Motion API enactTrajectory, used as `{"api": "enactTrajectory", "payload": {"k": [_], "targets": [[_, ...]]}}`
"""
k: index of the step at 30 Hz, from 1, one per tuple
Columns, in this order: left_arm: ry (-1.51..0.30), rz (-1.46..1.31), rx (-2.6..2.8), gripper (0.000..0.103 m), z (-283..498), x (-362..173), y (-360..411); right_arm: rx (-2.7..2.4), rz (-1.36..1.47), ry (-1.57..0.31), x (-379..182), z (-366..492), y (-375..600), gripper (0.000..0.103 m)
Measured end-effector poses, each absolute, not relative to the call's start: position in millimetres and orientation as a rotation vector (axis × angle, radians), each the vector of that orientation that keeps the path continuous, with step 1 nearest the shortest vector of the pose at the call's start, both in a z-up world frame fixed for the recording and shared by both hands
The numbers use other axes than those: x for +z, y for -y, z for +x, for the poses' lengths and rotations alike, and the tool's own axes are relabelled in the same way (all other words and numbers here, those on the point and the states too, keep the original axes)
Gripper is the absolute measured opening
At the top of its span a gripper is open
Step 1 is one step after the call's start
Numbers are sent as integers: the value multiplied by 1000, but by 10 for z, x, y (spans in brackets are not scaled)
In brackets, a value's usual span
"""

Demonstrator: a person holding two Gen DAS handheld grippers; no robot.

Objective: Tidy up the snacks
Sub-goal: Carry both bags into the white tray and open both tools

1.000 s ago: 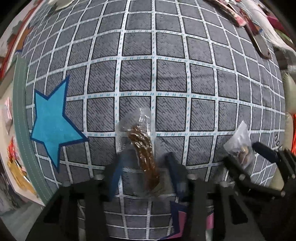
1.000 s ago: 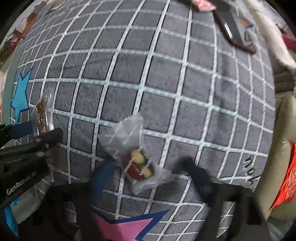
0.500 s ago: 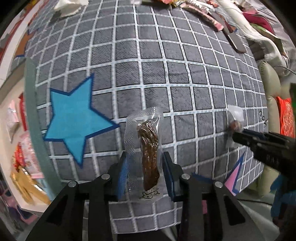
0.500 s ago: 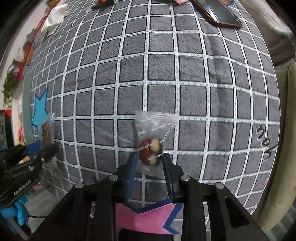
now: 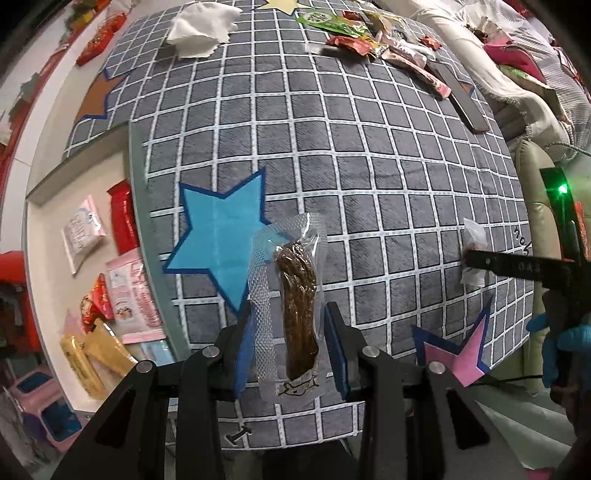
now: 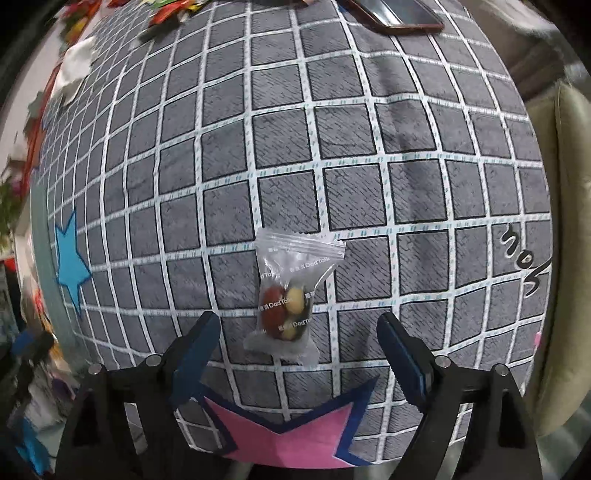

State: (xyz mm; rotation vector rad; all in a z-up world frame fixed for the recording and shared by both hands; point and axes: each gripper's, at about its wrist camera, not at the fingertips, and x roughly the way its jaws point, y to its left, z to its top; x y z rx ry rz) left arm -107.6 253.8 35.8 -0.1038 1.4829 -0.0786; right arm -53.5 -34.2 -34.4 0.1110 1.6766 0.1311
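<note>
A dried-meat packet point(image 5: 291, 314) is held clamped in the left gripper point(image 5: 291, 354), lifted for sorting; the right gripper point(image 6: 299, 354) is spread wide around the nut packet point(image 6: 291, 299), so closing is judged next.

The desk point(image 5: 369, 155) is covered in a matt, short-napped grey cloth with white grid lines and flat felt-like stars. The meat-stick packet point(image 5: 291, 306) is clear glossy plastic with an embossed diamond texture along its sealed edges. The nut sachet point(image 6: 291, 291) is thin, crinkled, translucent plastic. Each hand-held gripper point(image 5: 291, 350) is matt black plastic with silvery metal screws and blue rubbery finger pads point(image 6: 195, 354). A crumpled white tissue point(image 5: 201, 26) near the far edge looks like soft paper.
</note>
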Motion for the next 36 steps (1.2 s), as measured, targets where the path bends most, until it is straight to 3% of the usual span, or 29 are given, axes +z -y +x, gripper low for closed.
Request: {"api": "enactTrajectory", "payload": {"k": [3, 6, 8, 14, 26, 36], "targets": [[-1482, -100, -64, 40, -1078, 347, -2471, 112, 87, -1690, -429, -459, 330, 86], [-1478, -109, -54, 40, -1104, 366, -2515, 80, 64, -1703, -528, -436, 325, 61], [-1472, -118, -41, 40, -1110, 373, -2566, 75, 24, -1689, -487, -405, 302, 31], [-1442, -178, 17, 40, -1136, 454, -2862, 148, 87, -1696, -313, -355, 72, 30], [-1396, -273, 187, 40, -1377, 512, -3788, 519, -31, -1616, 301, 40, -1729, 30], [-1396, -323, 302, 40, -1566, 402, -4364, 723, -185, -1601, 380, -216, -2955, 30]]}}
